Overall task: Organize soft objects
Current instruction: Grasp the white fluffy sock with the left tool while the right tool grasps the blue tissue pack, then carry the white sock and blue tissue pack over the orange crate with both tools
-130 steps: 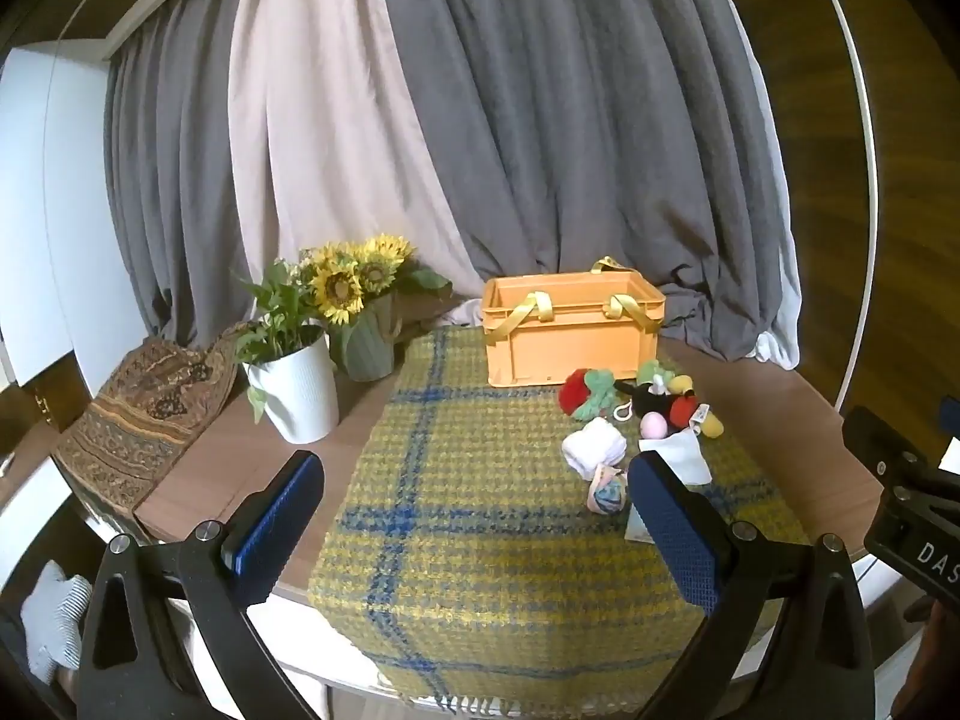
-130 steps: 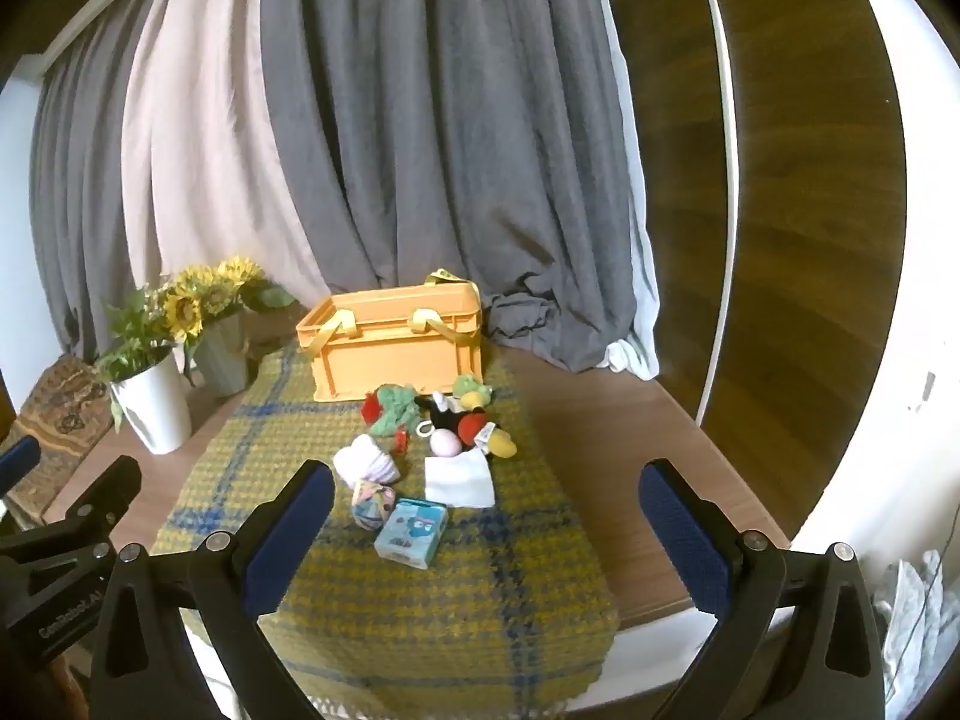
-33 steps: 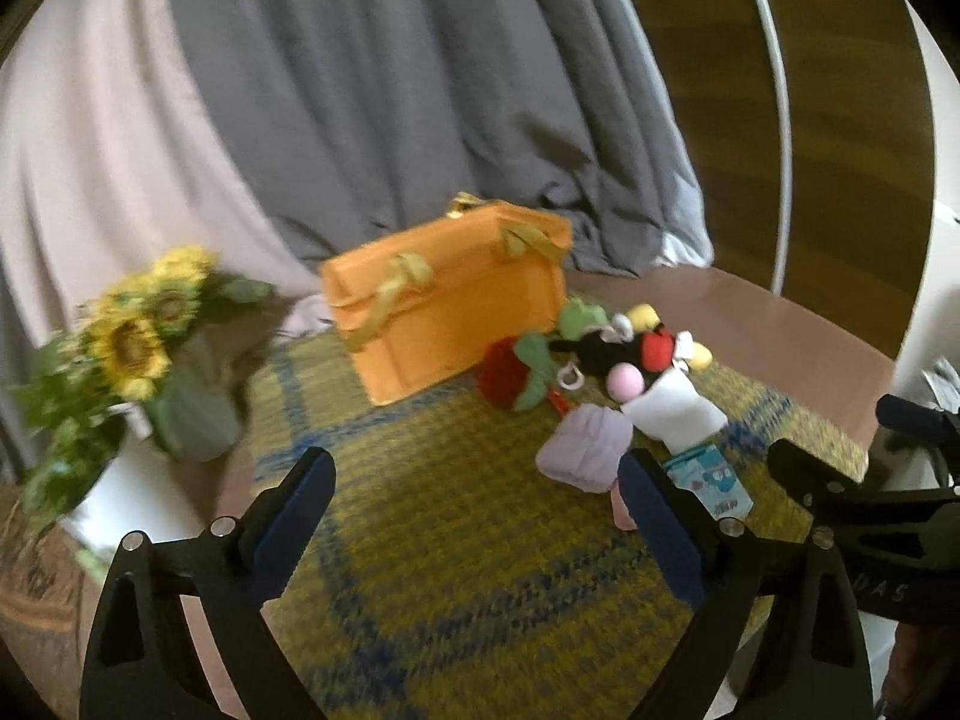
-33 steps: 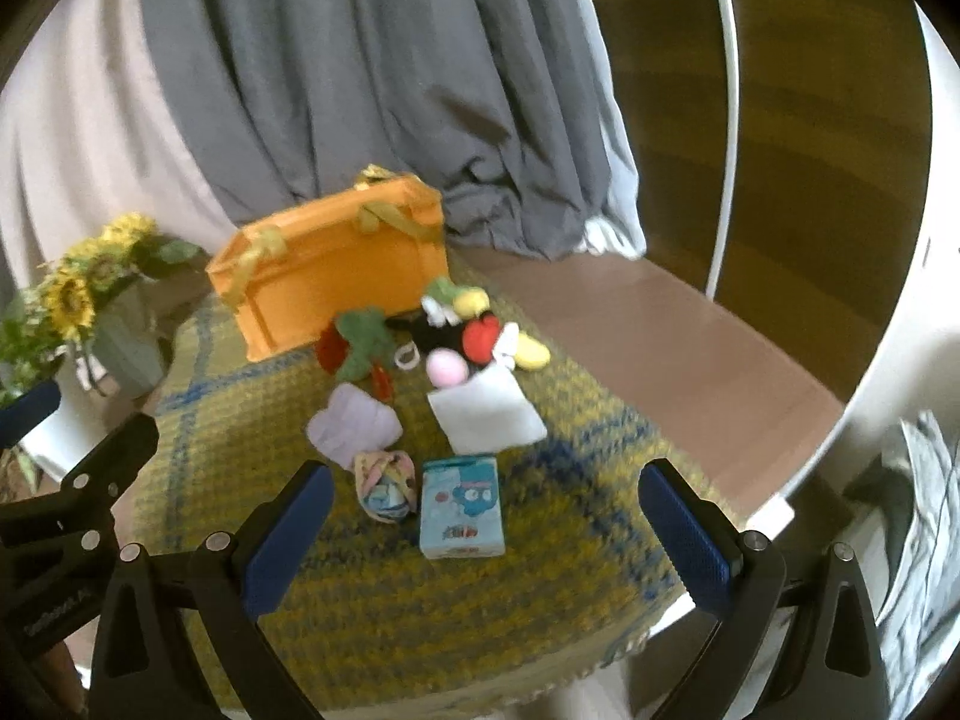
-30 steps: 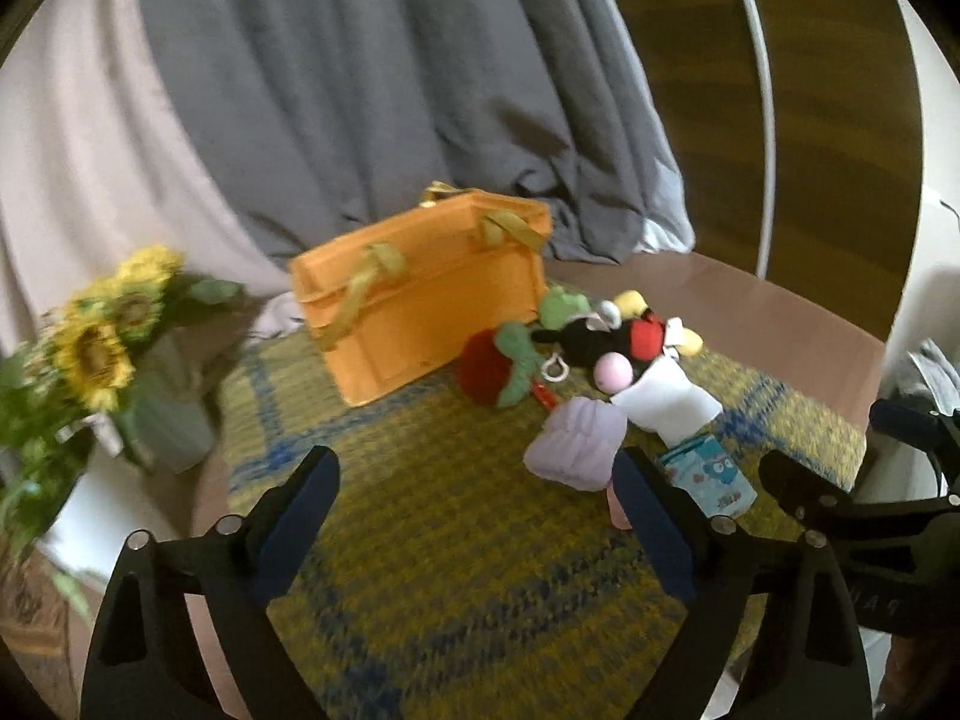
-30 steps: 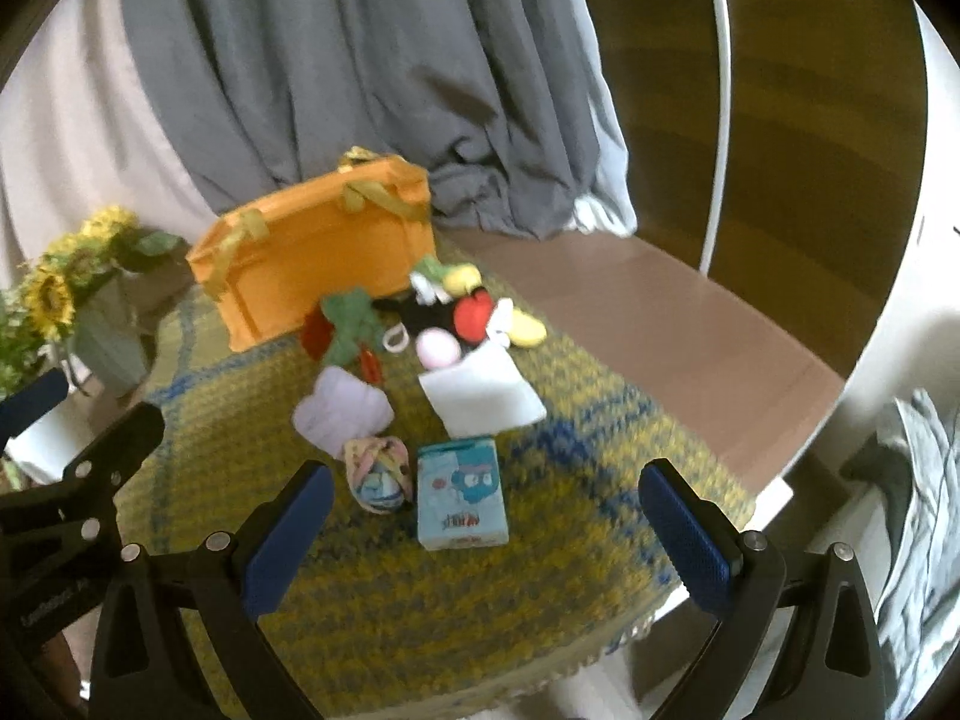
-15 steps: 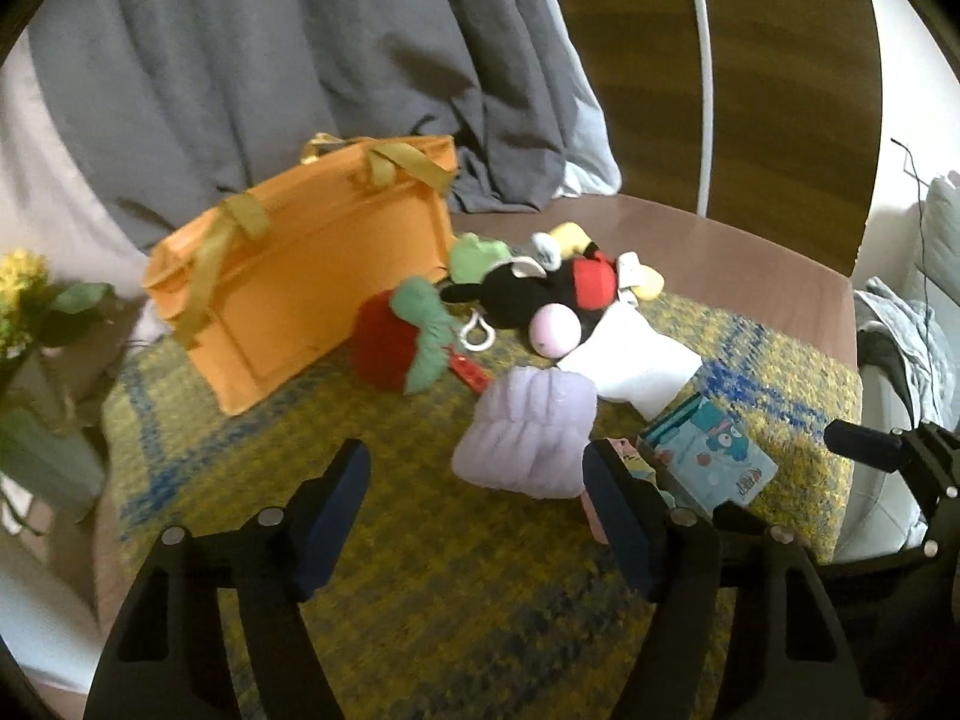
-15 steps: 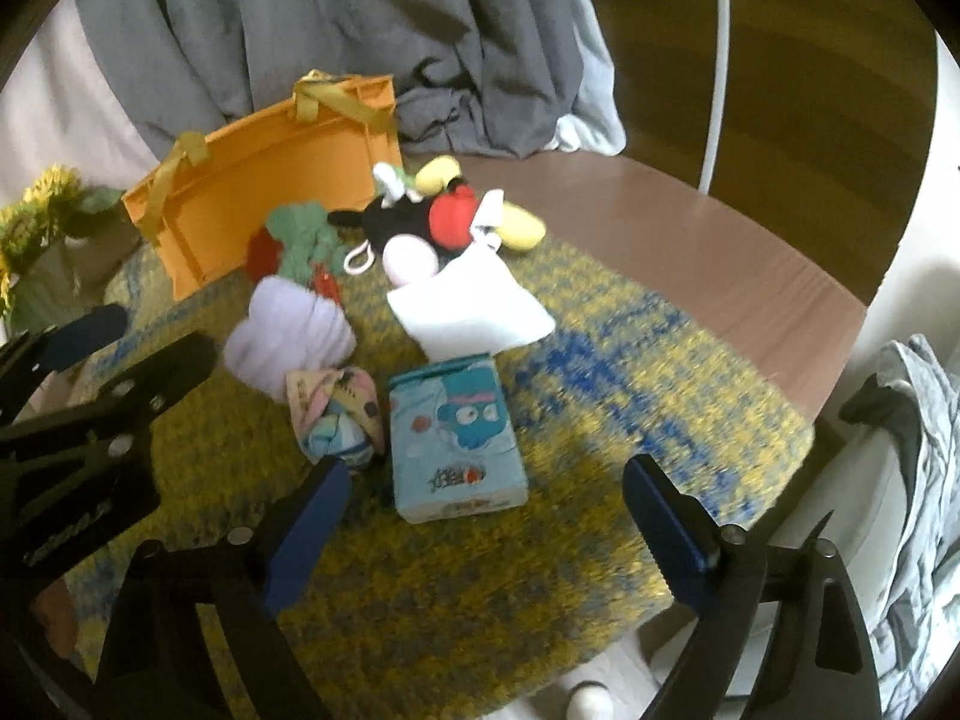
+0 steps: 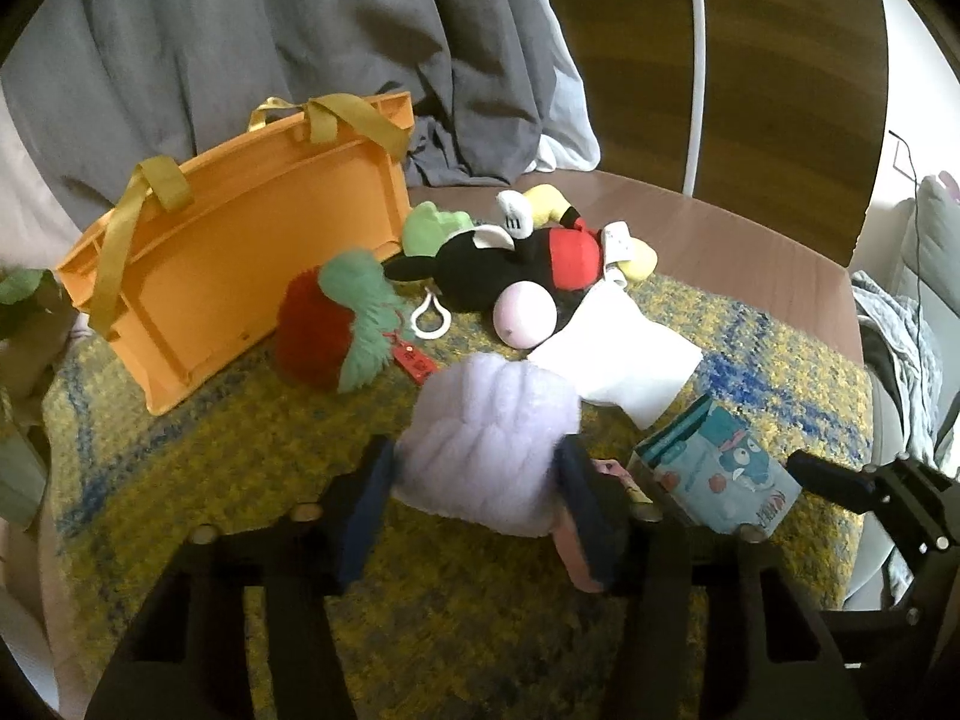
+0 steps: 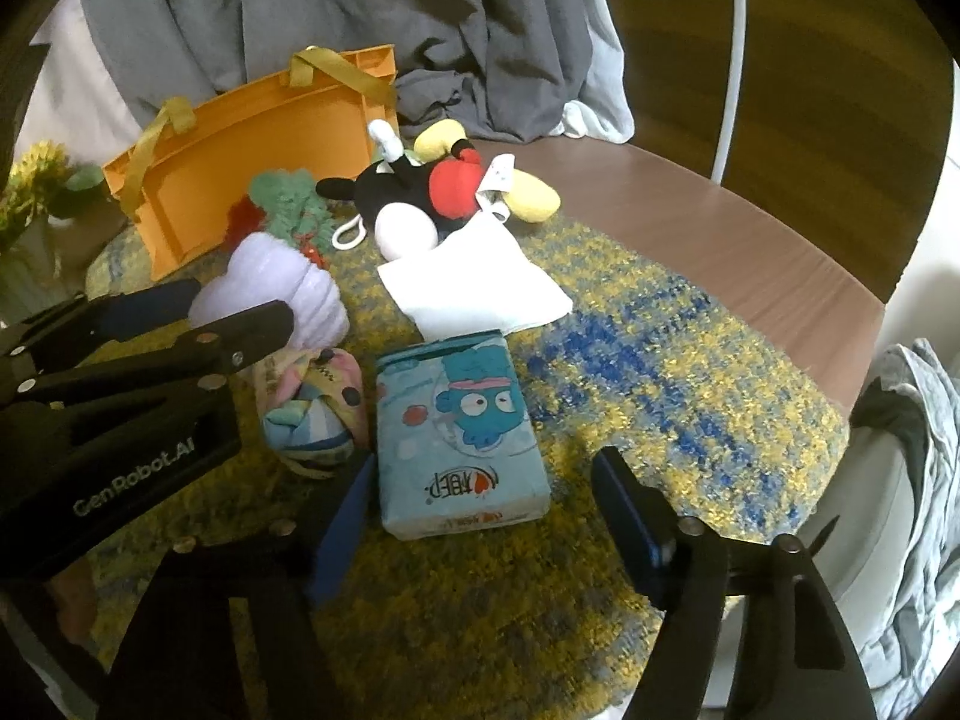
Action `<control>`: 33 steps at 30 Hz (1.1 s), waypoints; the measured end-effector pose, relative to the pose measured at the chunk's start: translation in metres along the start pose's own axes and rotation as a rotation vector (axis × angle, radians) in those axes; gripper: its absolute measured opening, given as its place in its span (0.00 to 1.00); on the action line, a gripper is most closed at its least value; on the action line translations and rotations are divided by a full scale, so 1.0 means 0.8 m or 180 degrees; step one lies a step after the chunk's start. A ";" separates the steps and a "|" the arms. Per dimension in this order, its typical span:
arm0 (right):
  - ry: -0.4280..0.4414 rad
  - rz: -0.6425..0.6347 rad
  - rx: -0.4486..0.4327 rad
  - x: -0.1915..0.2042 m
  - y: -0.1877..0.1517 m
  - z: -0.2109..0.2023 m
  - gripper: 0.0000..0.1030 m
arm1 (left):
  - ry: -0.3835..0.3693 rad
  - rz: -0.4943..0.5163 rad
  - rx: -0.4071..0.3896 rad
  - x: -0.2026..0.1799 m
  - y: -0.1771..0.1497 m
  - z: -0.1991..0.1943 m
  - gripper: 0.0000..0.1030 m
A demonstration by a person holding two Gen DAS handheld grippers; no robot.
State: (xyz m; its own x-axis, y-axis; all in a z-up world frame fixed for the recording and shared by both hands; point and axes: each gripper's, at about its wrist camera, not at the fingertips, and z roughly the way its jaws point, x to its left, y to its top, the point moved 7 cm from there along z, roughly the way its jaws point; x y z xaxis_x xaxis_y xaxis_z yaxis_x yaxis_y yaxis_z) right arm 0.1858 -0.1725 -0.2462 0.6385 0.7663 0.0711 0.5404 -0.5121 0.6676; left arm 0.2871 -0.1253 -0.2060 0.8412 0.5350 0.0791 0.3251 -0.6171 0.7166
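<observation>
A lilac fluffy plush (image 9: 489,450) lies on the yellow-and-blue woven cloth (image 9: 240,480). My left gripper (image 9: 477,507) is closing on it, and both pads touch its sides. A blue tissue pack (image 10: 462,432) lies between the tips of my right gripper (image 10: 480,531); those jaws are closing with a gap still showing at the right pad. A colourful rolled sock ball (image 10: 312,408) sits left of the pack. Behind are a white cloth (image 10: 474,282), a black-and-red mouse plush (image 10: 420,192), a red-and-green strawberry plush (image 9: 324,330) and an orange crate (image 9: 240,252) with yellow straps.
Grey curtains (image 9: 300,30) hang behind the round wooden table (image 10: 750,240). Sunflowers (image 10: 30,180) stand at the far left. Grey fabric (image 10: 918,420) lies off the table's right edge, which is close to my right gripper.
Both grippers have come down and forward to the table and their jaws have narrowed. The left now brackets the lilac plush, the right the tissue pack.
</observation>
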 end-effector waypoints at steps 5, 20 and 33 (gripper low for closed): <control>0.0048 -0.0028 -0.0004 0.006 -0.003 0.002 0.54 | -0.0062 -0.0036 -0.0027 -0.001 -0.003 -0.003 0.27; 0.0059 0.0092 -0.0280 0.008 0.023 -0.051 0.53 | 0.0017 -0.0236 -0.0240 0.027 0.008 -0.068 0.24; 0.0297 0.0005 -0.0610 0.031 0.076 -0.105 0.53 | 0.0185 -0.0480 -0.0494 0.056 0.035 -0.134 0.24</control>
State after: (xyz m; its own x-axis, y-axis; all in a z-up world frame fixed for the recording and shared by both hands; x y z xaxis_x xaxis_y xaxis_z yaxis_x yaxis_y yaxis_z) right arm 0.1883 -0.1520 -0.1414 0.5808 0.8028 0.1346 0.4197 -0.4371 0.7955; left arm 0.2876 -0.0570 -0.1079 0.7603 0.6496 -0.0005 0.3712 -0.4337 0.8210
